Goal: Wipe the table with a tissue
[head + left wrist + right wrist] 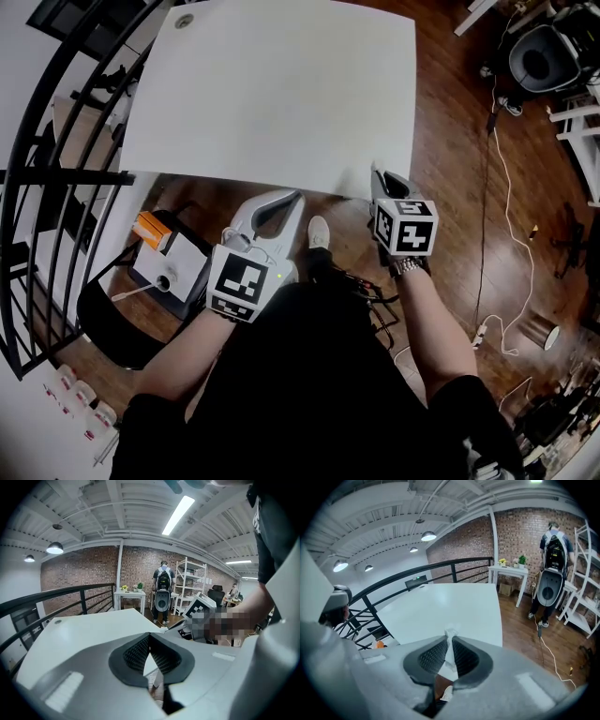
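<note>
Since the tissue (451, 633) is thin, soft and easily torn, light pressure is judged best. It is pinched as a narrow fold between the closed jaws of the right gripper (385, 184), at the lower right edge of the surface (281, 94). The left gripper (149, 636) is closed on nothing. The whole bare surface is left free for sweeping.

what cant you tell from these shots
- The tissue: only a pinched strip shows in the right gripper view. In the head view the right gripper hides it, so contact with the table is unclear.
- The orange box, head view: print too small to read.
</note>
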